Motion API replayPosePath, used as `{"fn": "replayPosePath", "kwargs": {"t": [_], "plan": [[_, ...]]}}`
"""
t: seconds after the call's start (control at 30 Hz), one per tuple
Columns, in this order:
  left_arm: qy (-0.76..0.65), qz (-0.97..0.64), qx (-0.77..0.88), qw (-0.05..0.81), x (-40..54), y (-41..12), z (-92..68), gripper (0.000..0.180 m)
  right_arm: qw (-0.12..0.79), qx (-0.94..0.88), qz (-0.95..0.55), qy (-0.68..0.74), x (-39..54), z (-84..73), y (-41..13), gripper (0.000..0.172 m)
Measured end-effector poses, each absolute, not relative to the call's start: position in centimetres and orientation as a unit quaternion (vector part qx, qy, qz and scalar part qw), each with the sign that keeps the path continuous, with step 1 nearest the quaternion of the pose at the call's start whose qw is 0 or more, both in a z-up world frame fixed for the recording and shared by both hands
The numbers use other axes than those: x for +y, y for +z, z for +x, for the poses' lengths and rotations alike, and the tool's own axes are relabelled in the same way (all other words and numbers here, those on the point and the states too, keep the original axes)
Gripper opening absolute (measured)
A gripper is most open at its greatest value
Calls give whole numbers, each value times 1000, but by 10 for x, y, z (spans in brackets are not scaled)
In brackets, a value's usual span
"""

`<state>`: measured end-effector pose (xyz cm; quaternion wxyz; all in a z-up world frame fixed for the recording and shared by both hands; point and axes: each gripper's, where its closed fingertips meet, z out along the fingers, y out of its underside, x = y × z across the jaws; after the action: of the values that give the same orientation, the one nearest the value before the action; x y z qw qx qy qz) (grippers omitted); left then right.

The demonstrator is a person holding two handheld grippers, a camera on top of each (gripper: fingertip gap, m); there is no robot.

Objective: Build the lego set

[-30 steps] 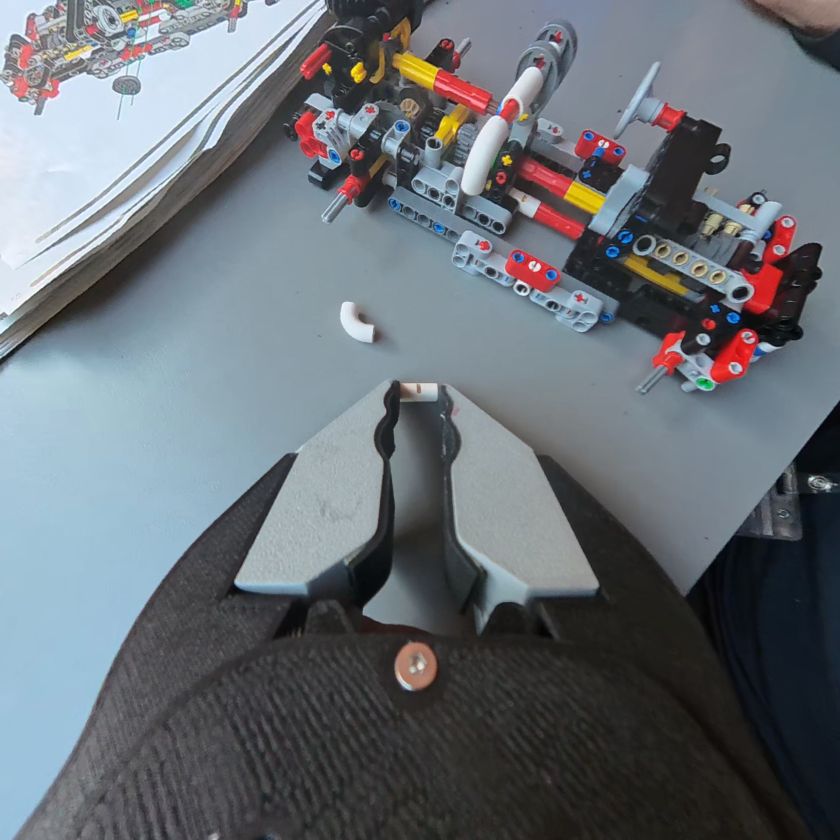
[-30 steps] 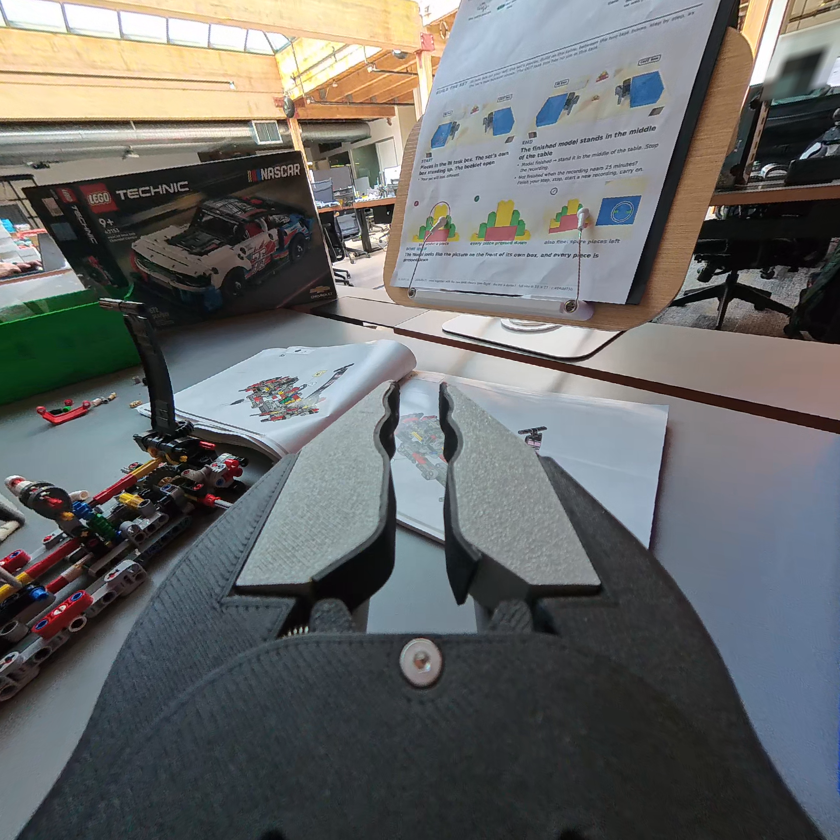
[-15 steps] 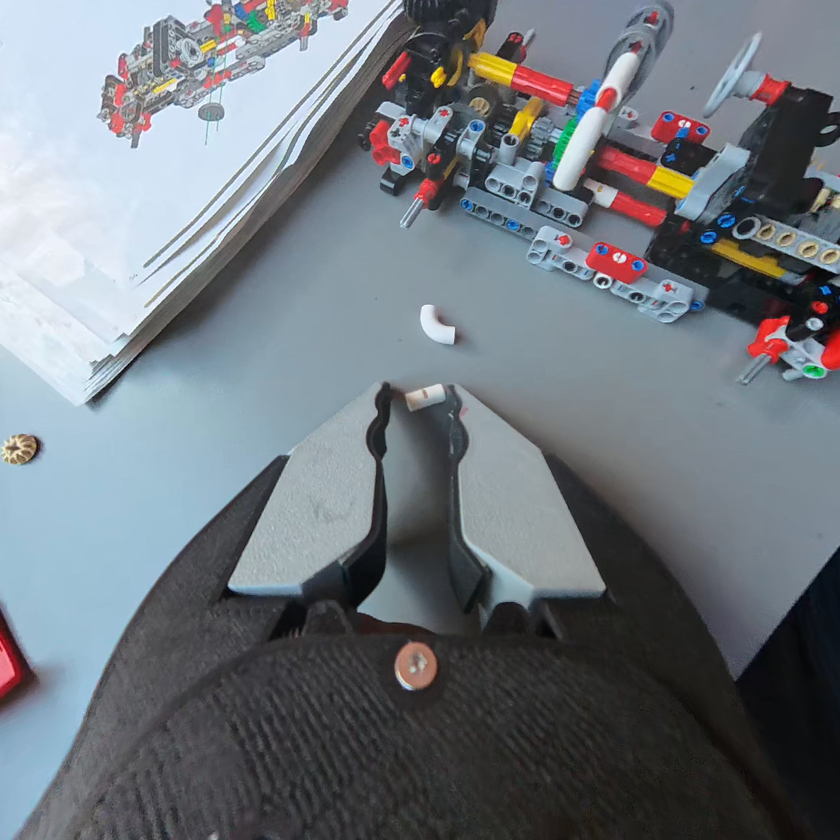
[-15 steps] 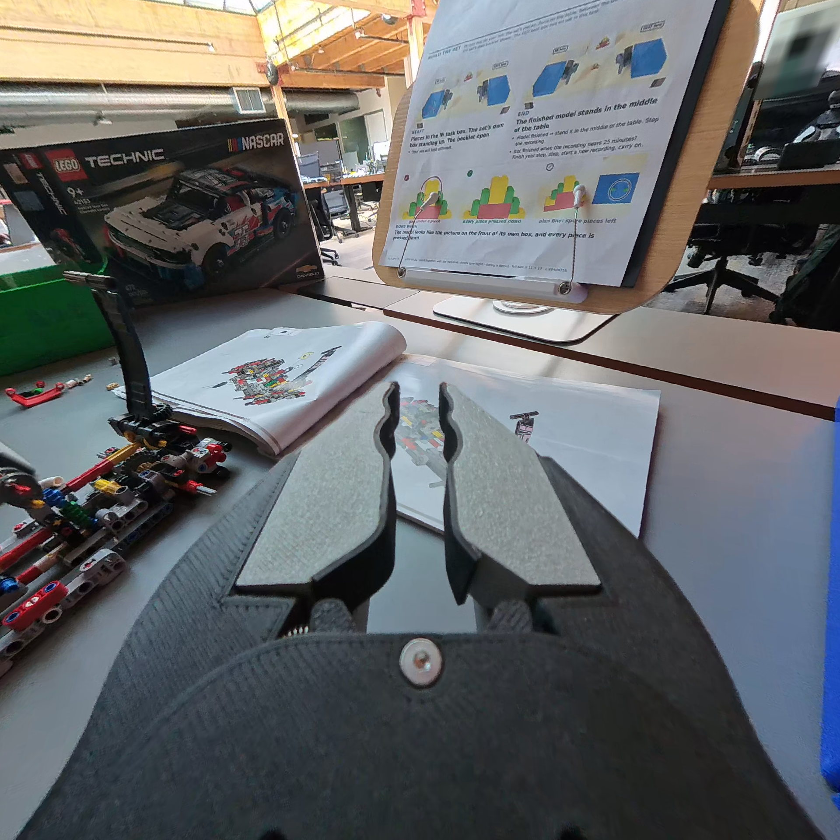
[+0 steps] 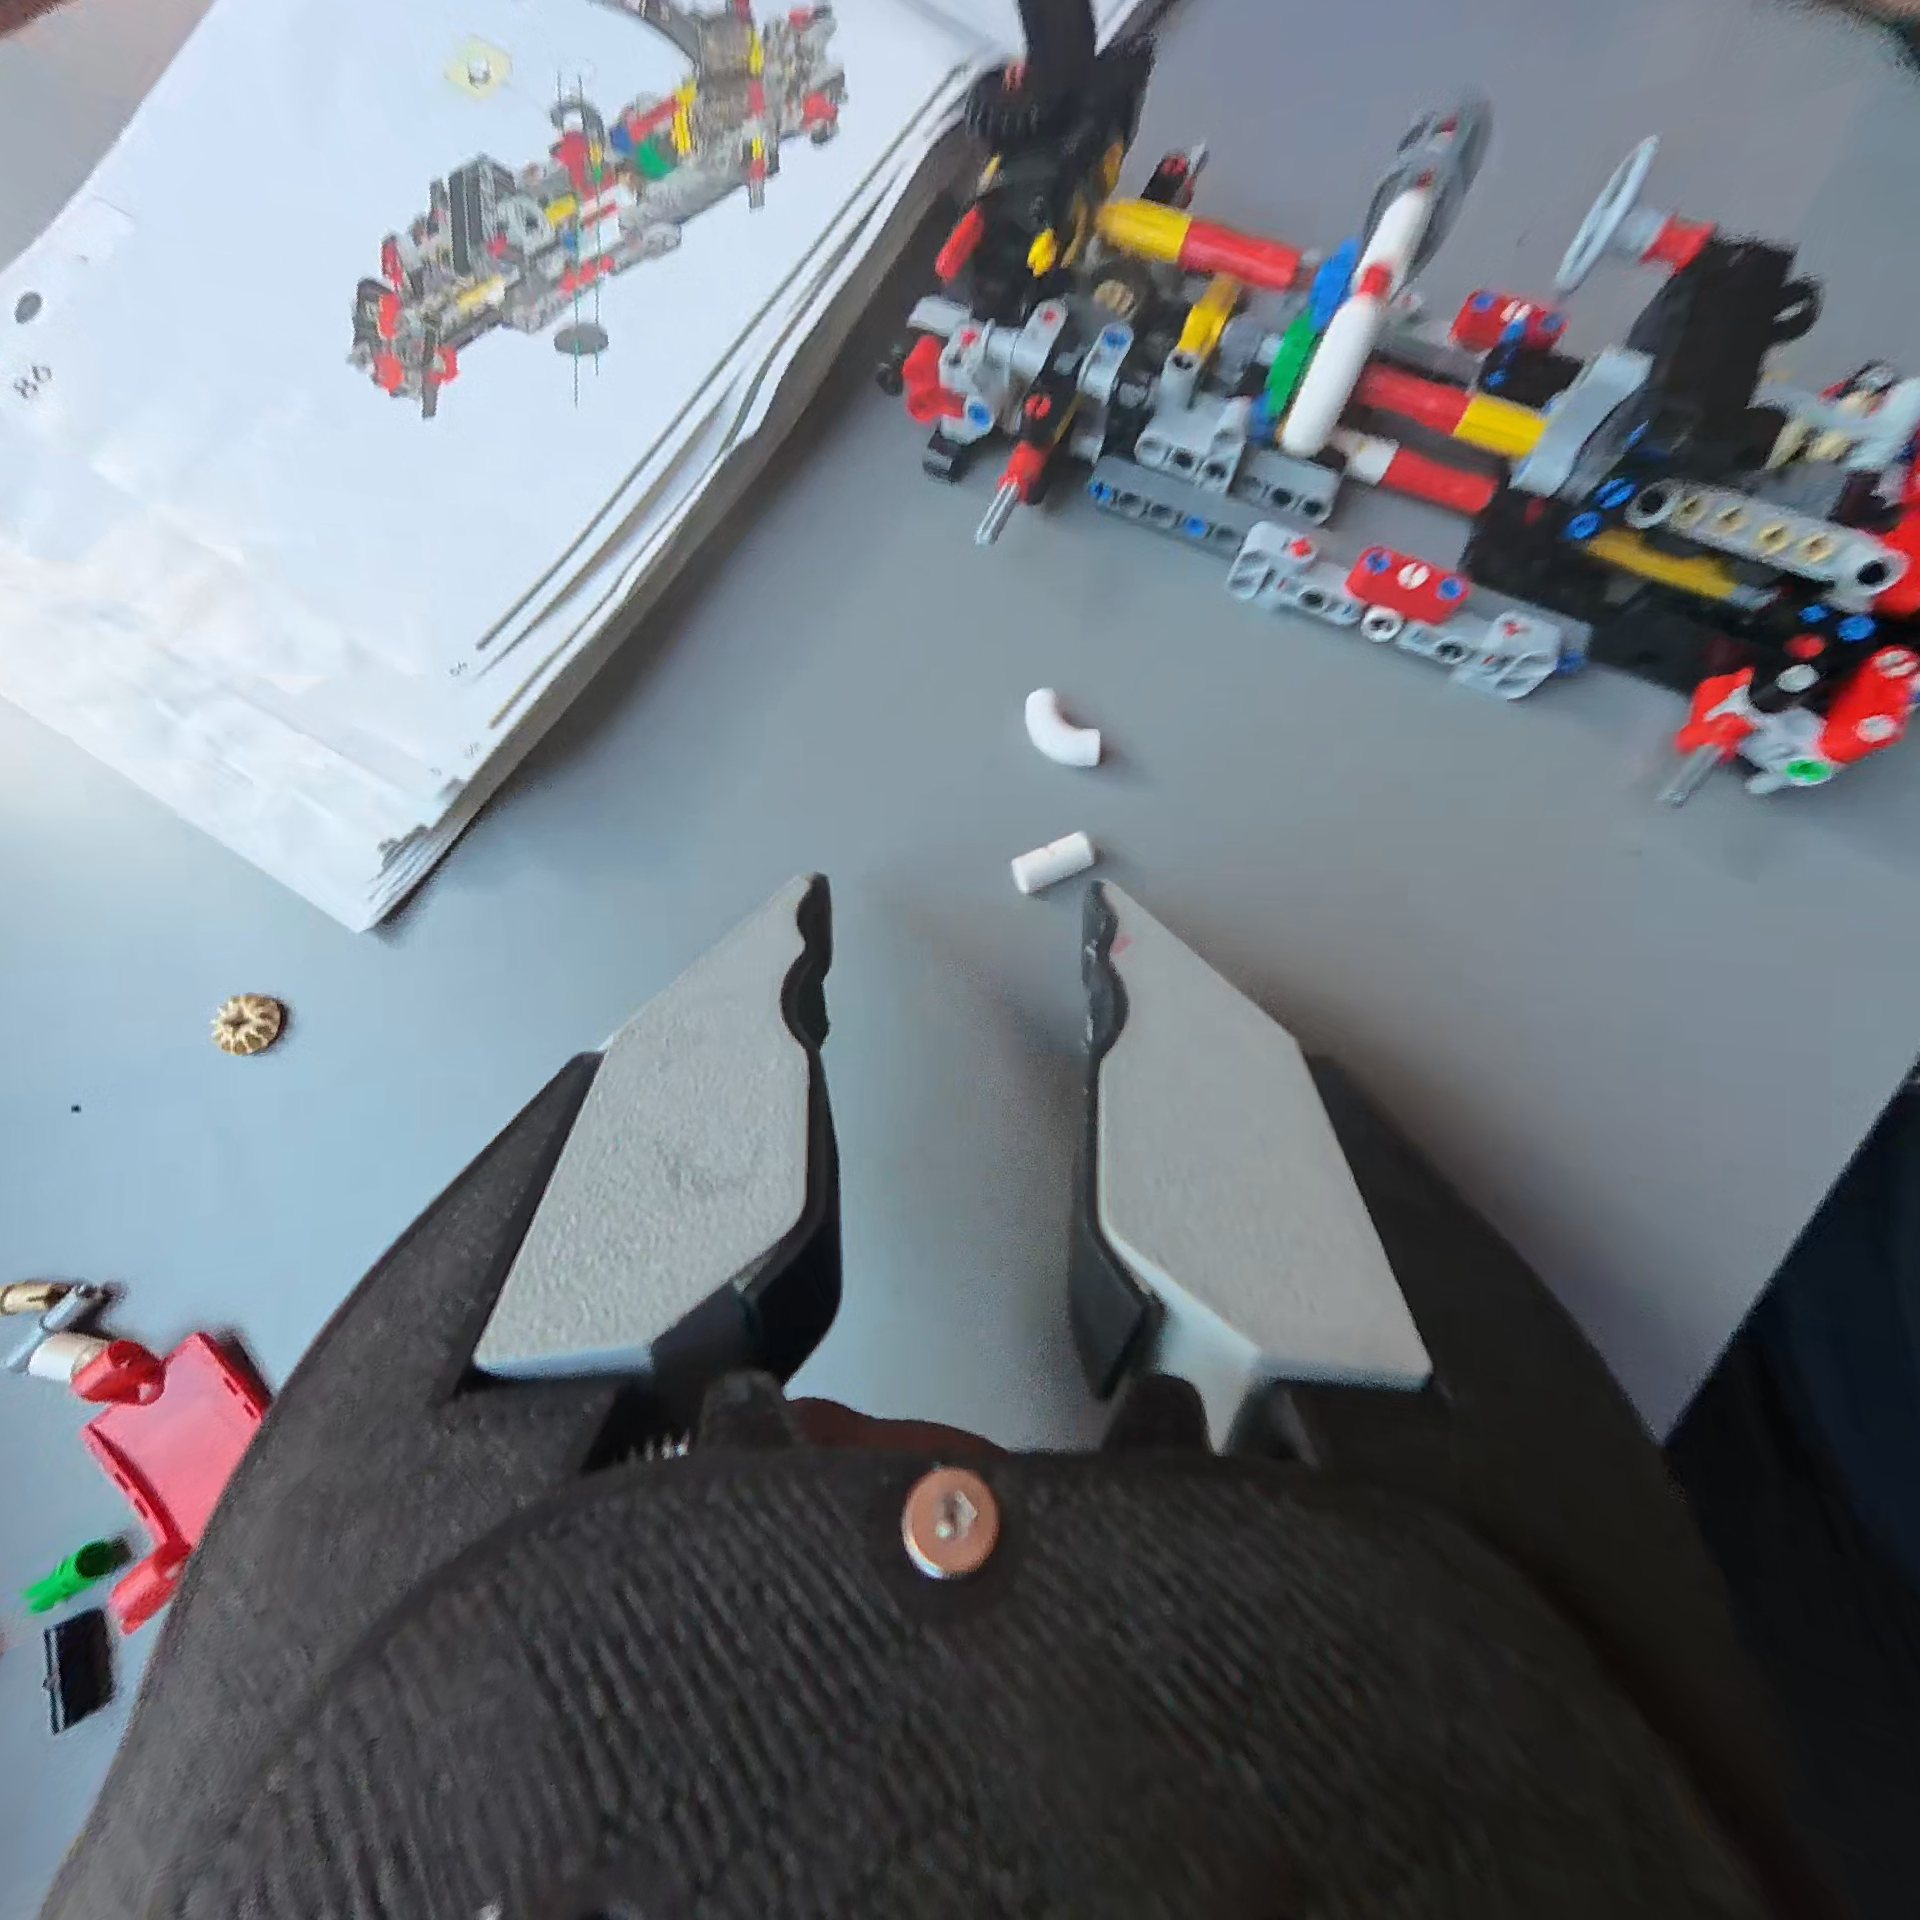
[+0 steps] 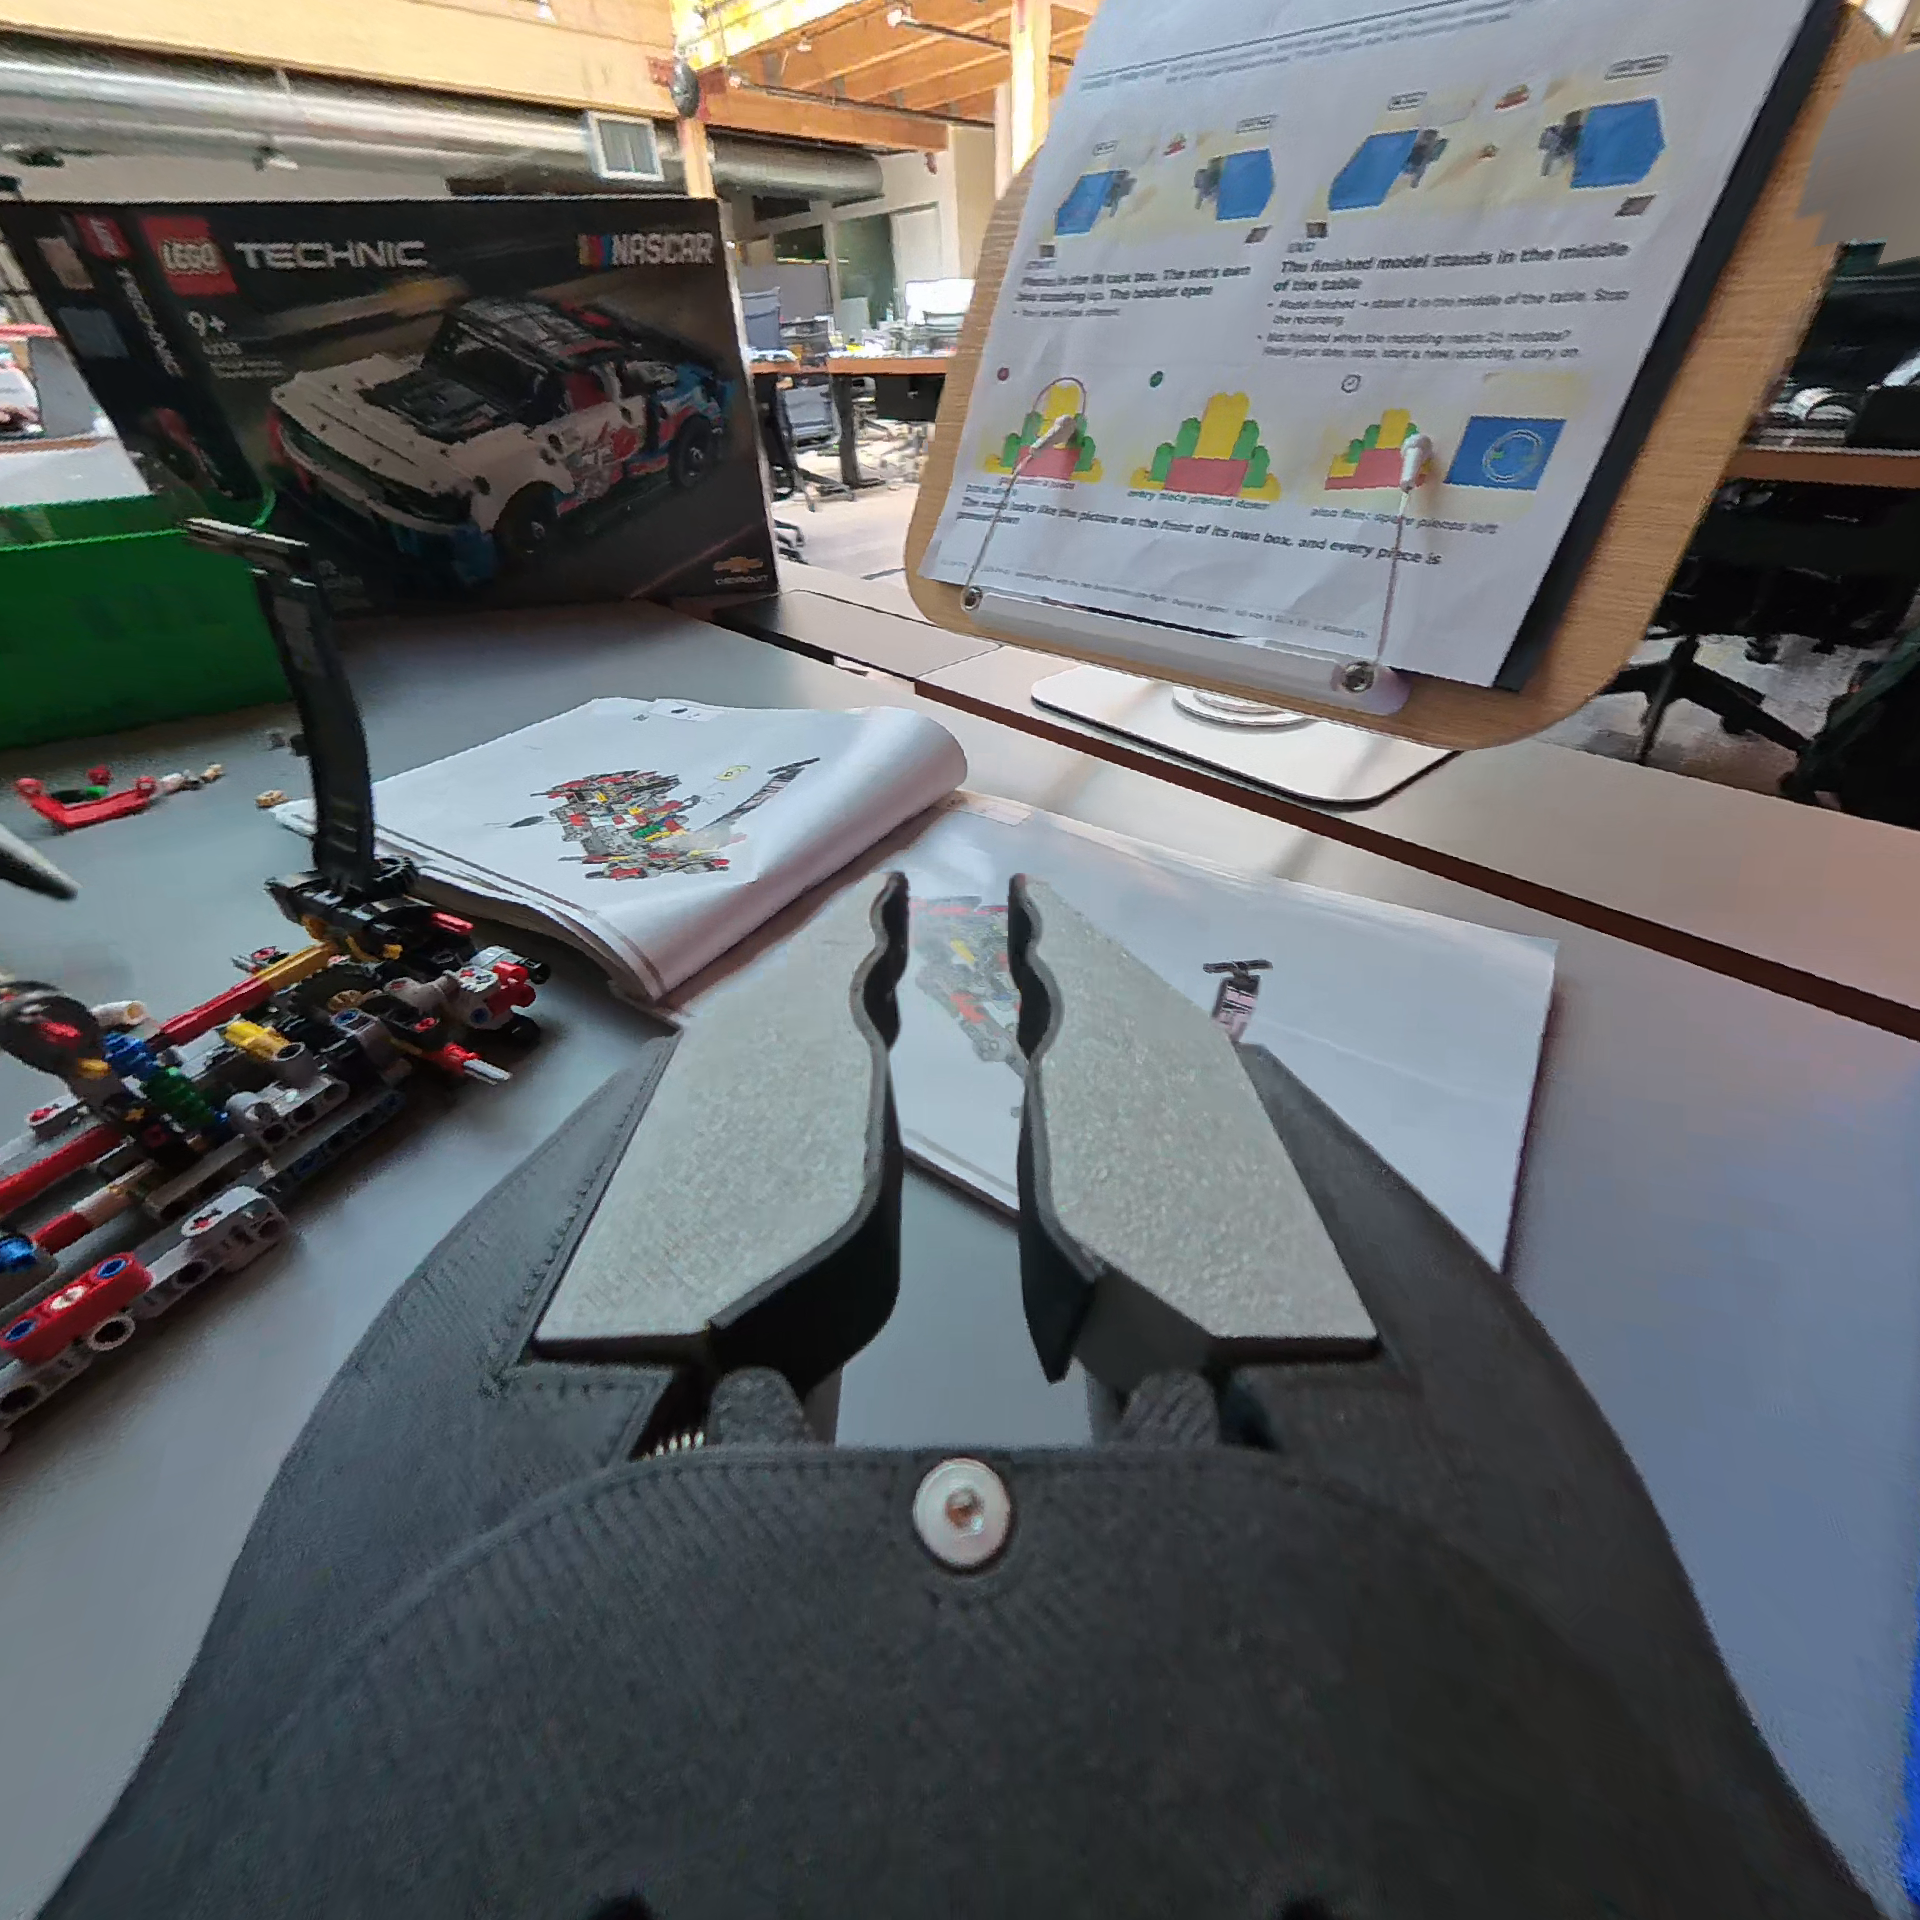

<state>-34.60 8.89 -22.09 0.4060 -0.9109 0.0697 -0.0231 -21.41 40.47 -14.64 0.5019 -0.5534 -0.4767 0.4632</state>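
The left gripper (image 5: pixel 956 899) is held over the smooth grey desk (image 5: pixel 1299 987) with its two flat, grainy grey fingers (image 5: pixel 717 1101) spread wide and nothing between them. A short white cylinder piece (image 5: pixel 1051 861) lies on the desk just beyond the tip of the right-hand finger; whether it touches the tip cannot be told. A little farther a curved white elbow piece (image 5: pixel 1060 728) is seen. A long model of plastic beams, pins and axles (image 5: pixel 1403 416), in red, yellow, grey and black, stands toward the far right edge of the desk. An open paper booklet (image 5: pixel 436 436) with thick layered pages lies toward the far left corner, and a small tan gear (image 5: pixel 247 1024) with round toothed rim lies near the left edge. The right gripper (image 6: pixel 956 899) is held above a glossy page of the booklet (image 6: pixel 1351 1039); its wavy-edged fingers (image 6: pixel 758 1143) stand a little apart and nothing is gripped. Behind it a dark cardboard box (image 6: pixel 416 395) stands upright, and a rounded wooden stand (image 6: pixel 1704 436) carries a printed sheet.
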Motion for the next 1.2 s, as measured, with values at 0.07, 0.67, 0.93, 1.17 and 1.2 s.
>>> {"fn": "replayPosePath", "kwargs": {"t": [0.07,0.67,0.93,1.17,1.2], "plan": [[-31,-902,80,423,94,-209,-336,43,493,-499,-529,478,391,-217,-144,18],[-162,-852,198,457,164,-194,-269,13,224,-770,-303,515,193,-244,-182,18],[-182,-839,236,455,173,-197,-258,4,228,-773,-291,516,200,-247,-187,12],[-202,-831,225,466,177,-193,-254,5,222,-771,-290,522,204,-246,-187,13],[-197,-834,226,463,178,-193,-254,5,222,-773,-288,520,204,-246,-188,13]]}}
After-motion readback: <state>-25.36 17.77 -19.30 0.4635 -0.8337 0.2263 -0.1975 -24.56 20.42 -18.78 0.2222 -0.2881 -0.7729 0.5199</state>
